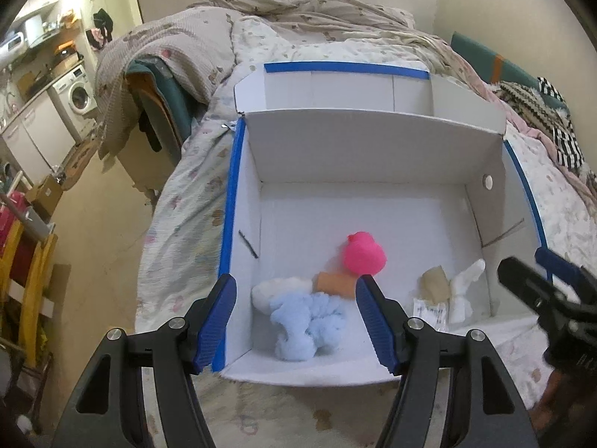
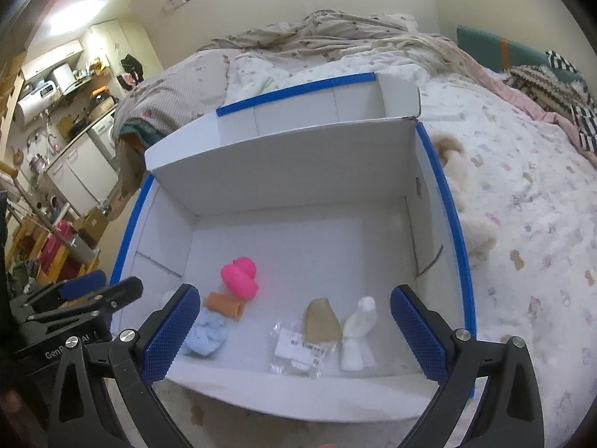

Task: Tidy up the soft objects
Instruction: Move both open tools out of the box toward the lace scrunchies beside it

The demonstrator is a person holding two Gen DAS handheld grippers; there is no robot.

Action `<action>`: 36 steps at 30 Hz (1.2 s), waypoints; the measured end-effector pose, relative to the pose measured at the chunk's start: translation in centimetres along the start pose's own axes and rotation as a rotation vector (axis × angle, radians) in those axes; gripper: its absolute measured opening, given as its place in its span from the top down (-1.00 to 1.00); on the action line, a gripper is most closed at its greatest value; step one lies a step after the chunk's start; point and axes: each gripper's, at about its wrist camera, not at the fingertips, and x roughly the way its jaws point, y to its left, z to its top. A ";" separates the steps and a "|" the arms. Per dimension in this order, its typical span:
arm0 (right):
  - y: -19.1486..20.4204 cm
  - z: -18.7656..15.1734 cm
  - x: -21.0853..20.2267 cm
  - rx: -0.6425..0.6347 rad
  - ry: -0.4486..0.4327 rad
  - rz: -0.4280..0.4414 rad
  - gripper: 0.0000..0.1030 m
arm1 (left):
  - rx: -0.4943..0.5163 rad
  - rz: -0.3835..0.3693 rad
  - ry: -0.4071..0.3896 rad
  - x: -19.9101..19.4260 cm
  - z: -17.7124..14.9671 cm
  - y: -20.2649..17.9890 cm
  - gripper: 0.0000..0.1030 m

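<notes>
Left wrist view: the left gripper (image 1: pixel 296 323) hovers over the near edge of a white cardboard box (image 1: pixel 373 142) with blue-taped rims, which sits on a bed (image 1: pixel 186 194). Its two blue-padded fingers (image 1: pixel 216 323) are spread wide and hold nothing. Between the fingertips, on the box floor, lies a fluffy light blue cloth (image 1: pixel 306 323) with a white fluffy piece (image 1: pixel 274 289) touching its far left side. Just beyond the right fingertip lies an orange roll (image 1: pixel 334 283), and beyond that a bright pink ball (image 1: pixel 363 254). To the right of the right finger are a tan roll (image 1: pixel 434 283), a white cloth (image 1: pixel 462 291) and a small clear packet (image 1: pixel 429 311). The right gripper (image 1: pixel 537 276) enters at the far right edge.

Right wrist view: the right gripper (image 2: pixel 294 330) hangs over the same box (image 2: pixel 283 164), fingers (image 2: pixel 419 330) wide apart and empty. Between them lie the packet (image 2: pixel 298 349), the tan roll (image 2: pixel 322 321) and the white cloth (image 2: pixel 356 330). Beside the left fingertip are the blue cloth (image 2: pixel 207 334), orange roll (image 2: pixel 225 304) and pink ball (image 2: pixel 238 276). The left gripper (image 2: pixel 100 287) shows at the left edge. A cream plush toy (image 2: pixel 474 209) lies on the bed, against the box's right outer wall.
</notes>
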 end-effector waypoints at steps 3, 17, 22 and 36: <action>0.0 -0.5 -0.8 -0.005 -0.005 -0.007 -1.00 | 0.013 0.005 0.007 -0.4 -1.2 0.2 -0.23; -1.1 -2.8 -2.8 0.069 0.039 0.045 -1.00 | -0.020 0.010 0.058 -1.6 -5.2 1.4 -0.24; -1.4 -4.1 -3.4 0.075 0.057 0.031 -1.00 | -0.045 -0.012 0.100 -1.4 -6.4 1.3 -0.24; -4.4 -7.7 -1.9 0.071 0.225 -0.090 -1.00 | 0.003 0.020 0.177 0.2 -9.2 -0.5 -0.24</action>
